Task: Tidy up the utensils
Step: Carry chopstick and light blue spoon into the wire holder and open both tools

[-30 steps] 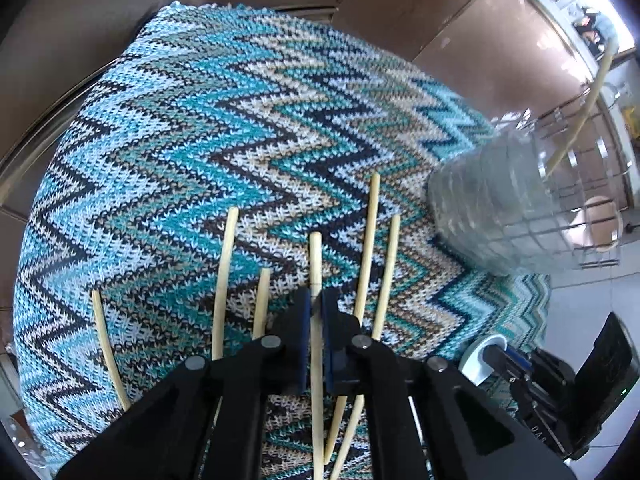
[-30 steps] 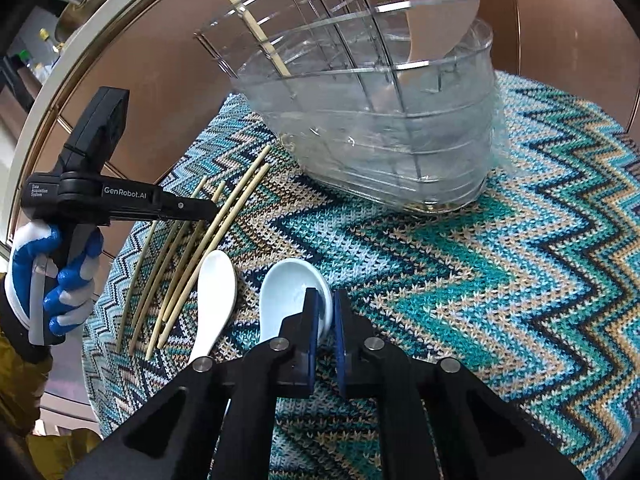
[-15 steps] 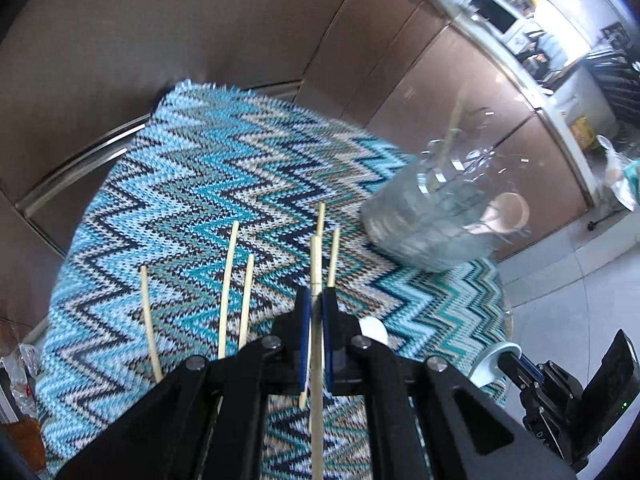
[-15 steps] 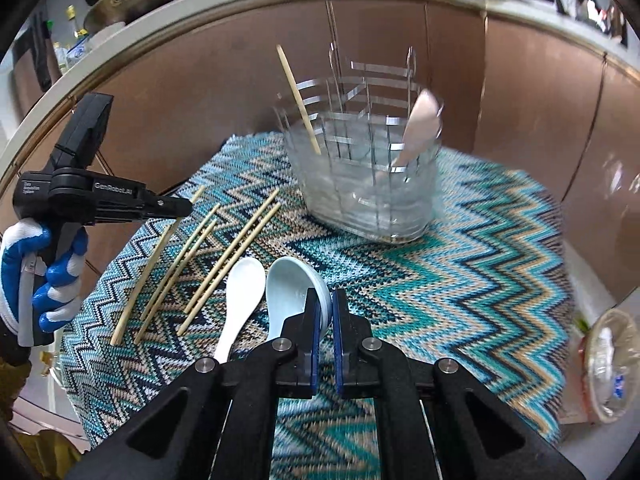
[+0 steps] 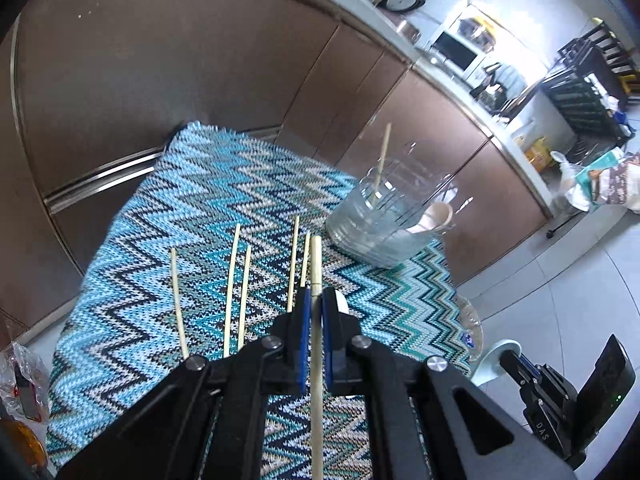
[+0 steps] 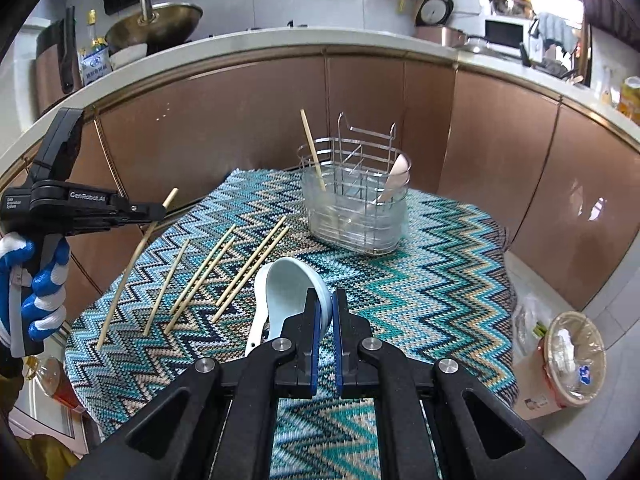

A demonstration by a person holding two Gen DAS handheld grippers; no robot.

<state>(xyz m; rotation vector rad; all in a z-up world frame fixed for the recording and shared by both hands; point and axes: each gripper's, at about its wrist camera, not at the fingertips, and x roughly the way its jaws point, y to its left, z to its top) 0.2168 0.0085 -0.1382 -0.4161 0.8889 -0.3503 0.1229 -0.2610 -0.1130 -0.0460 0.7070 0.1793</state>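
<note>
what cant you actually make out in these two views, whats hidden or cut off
- Held chopstick, left wrist view: its lower end runs off the bottom edge, behind the left gripper.
- Pale blue spoon, right wrist view: the handle is hidden behind the right gripper.
- White spoon, right wrist view: largely covered by the blue spoon.
- Utensil holder: its dividers are blurred by the clear liner in both views.

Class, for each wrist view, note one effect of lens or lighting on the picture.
Left wrist view: the cabinet fronts bow into curves, and the window corner by the microwave is blown out. Right wrist view: the counter edge arches, and glare streaks the right-hand cabinet door.
</note>
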